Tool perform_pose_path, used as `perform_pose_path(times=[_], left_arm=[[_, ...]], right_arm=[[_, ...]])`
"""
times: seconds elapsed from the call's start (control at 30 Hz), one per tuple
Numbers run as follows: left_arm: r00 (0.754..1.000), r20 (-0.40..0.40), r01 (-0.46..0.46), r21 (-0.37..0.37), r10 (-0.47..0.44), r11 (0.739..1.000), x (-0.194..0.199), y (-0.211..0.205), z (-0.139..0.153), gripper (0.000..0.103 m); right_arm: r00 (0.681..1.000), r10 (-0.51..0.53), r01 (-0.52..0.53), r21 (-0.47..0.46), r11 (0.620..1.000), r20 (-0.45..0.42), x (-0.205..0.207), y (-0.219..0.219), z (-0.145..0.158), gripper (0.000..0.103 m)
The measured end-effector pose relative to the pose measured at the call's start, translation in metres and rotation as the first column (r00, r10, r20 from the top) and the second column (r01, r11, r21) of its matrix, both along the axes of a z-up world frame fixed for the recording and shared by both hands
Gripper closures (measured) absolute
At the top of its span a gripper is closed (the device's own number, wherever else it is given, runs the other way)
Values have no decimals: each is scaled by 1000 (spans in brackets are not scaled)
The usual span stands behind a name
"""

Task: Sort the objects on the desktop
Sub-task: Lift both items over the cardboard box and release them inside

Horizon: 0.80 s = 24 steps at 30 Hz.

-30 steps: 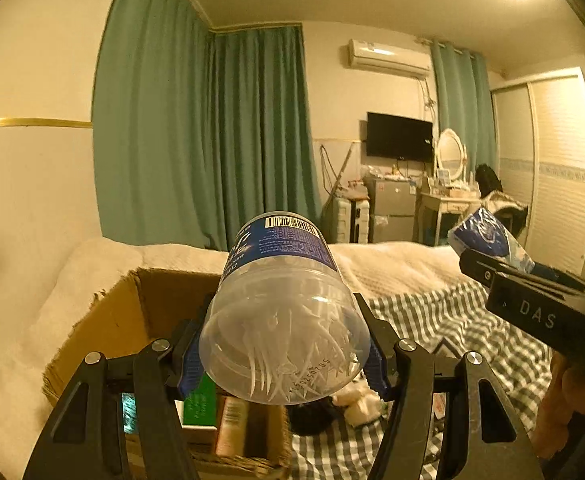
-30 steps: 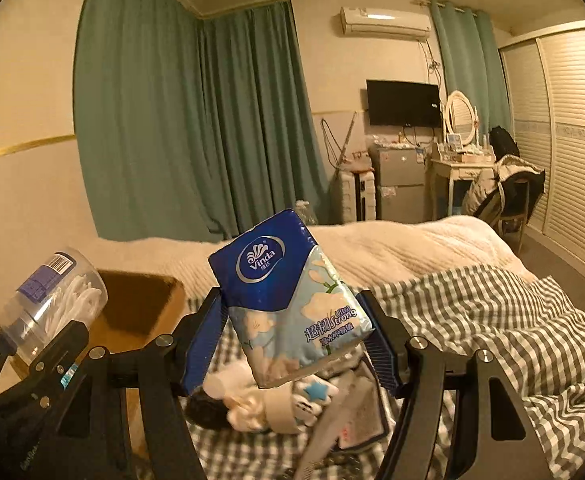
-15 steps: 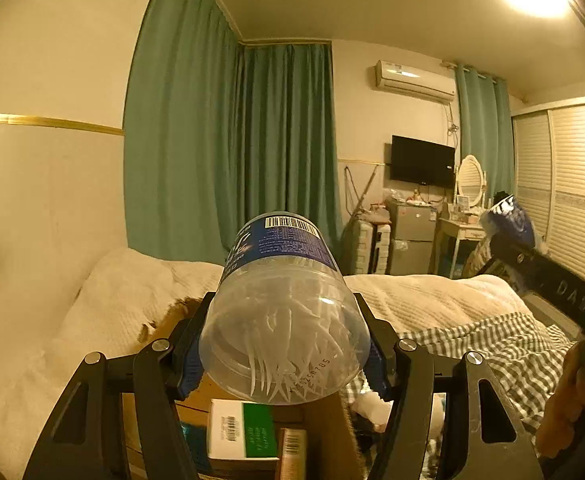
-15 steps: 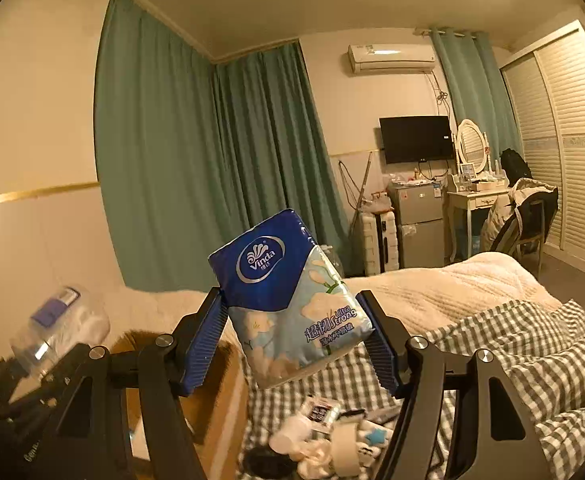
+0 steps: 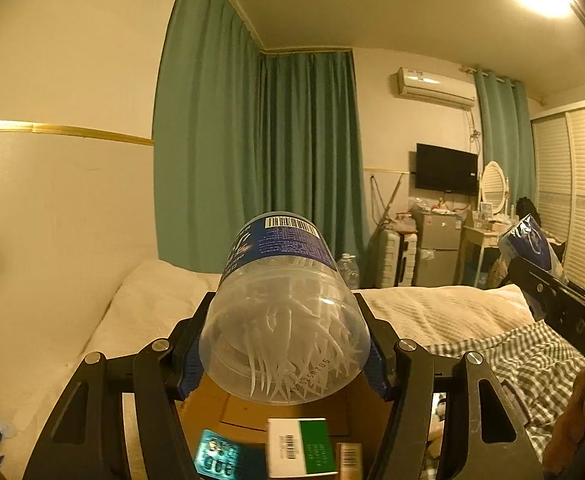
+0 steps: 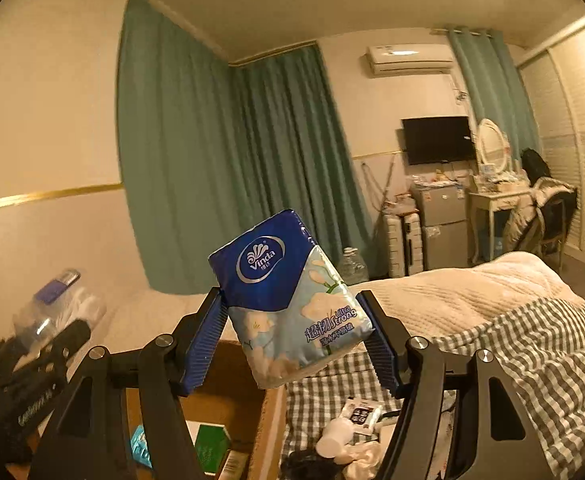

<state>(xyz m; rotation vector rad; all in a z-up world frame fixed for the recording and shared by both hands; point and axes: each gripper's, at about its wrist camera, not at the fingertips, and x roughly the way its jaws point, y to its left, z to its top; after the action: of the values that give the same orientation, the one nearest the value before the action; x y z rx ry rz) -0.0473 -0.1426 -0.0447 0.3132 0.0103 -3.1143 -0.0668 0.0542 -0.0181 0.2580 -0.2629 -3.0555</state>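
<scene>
The left gripper (image 5: 284, 354) is clenched on the floss-pick jar (image 5: 284, 320), the right gripper (image 6: 292, 346) on the tissue pack (image 6: 288, 304); both are carried above the cardboard box (image 6: 236, 396) on the bed, probably for dropping in.

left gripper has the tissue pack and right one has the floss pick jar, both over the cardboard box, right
Swapped. The left hand-held gripper holds the floss pick jar, as the left wrist view shows, and the right hand-held gripper holds the tissue pack. Both are over the cardboard box.
</scene>
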Motion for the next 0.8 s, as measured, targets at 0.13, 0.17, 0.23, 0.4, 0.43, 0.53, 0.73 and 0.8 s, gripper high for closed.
perform_pose_path(times=[0.13,0.17,0.23,0.4,0.43,0.53,0.73,0.8], left_arm=[[1000,8,-9,-8,10,1000,-3,-8,-2,38],[1000,12,-13,-8,14,1000,-5,-11,-2,38],[1000,21,-19,-7,19,1000,-8,-17,-5,38],[999,40,-34,-5,34,999,-18,-28,-11,38],[998,44,-35,-5,35,999,-21,-30,-13,38],[996,75,-44,13,43,999,-32,-38,-22,38],[988,142,-62,36,57,997,-52,-53,-38,38],[986,160,-61,51,52,997,-57,-56,-43,38]], right_arm=[[999,37,-37,27,999,2,-1,-15,-2,38],[999,44,-45,29,999,6,-2,-19,-2,38],[998,63,-63,36,997,15,-6,-26,-4,38],[994,100,-101,36,994,36,-16,-42,-11,38],[994,105,-107,34,994,40,-18,-43,-13,38],[990,129,-132,35,991,58,-25,-53,-18,38],[983,156,-162,59,985,95,-34,-68,-32,38],[980,164,-172,65,983,115,-38,-74,-40,38]])
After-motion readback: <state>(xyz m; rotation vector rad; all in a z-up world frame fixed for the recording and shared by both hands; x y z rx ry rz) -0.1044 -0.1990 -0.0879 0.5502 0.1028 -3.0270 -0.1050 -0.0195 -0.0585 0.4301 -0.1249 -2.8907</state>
